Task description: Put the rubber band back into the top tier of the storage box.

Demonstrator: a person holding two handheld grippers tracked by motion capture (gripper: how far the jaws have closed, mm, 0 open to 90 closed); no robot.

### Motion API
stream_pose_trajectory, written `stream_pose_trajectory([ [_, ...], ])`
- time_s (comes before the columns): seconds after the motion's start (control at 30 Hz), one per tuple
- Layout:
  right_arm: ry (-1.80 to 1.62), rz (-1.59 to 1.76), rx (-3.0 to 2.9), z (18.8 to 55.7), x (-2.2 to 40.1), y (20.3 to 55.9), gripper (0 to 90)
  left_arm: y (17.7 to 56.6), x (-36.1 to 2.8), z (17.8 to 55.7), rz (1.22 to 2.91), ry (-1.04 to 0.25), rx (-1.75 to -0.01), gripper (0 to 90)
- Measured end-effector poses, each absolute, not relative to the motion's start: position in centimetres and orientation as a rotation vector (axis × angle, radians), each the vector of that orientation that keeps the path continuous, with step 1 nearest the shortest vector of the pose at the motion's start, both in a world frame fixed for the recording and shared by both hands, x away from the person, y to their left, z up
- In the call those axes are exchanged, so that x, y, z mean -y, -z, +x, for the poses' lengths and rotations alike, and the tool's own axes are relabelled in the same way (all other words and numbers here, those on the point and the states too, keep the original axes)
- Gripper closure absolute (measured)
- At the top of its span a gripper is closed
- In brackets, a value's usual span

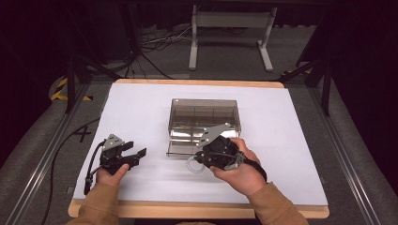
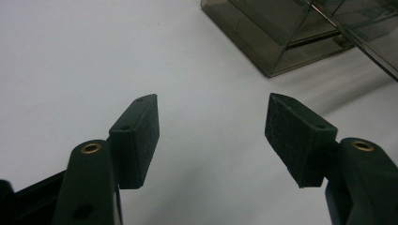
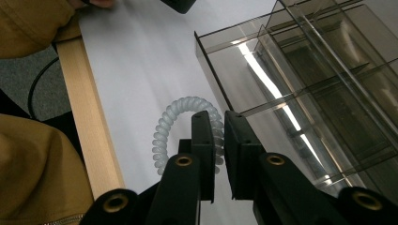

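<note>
Right tool (image 3: 218,133) clamps coiled ring (image 3: 170,123) | left tool (image 2: 211,133) agape, empty | white tabletop (image 1: 141,108) | grey floor (image 1: 225,51)

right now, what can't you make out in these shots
- Spiral ring: in the right gripper view, one side is hidden behind the right gripper fingers. In the high view it is mostly under the right hand.
- Tinted box: the right gripper view cuts it off at the right edge, and glare hides what its compartments hold.
</note>
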State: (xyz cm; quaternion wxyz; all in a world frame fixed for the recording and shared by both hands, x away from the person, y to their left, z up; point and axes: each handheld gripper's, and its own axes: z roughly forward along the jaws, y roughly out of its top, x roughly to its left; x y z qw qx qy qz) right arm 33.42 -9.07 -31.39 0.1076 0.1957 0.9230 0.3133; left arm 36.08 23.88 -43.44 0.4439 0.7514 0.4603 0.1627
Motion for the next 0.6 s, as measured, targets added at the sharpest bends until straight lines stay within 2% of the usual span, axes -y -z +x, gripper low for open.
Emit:
stream_pose_trajectory([
  [0.6,-0.944,0.666,-2.626,34.9,10.5,30.1,83.6,43.4,-23.9,36.1,1.866,-0.403,-1.138,36.3],
])
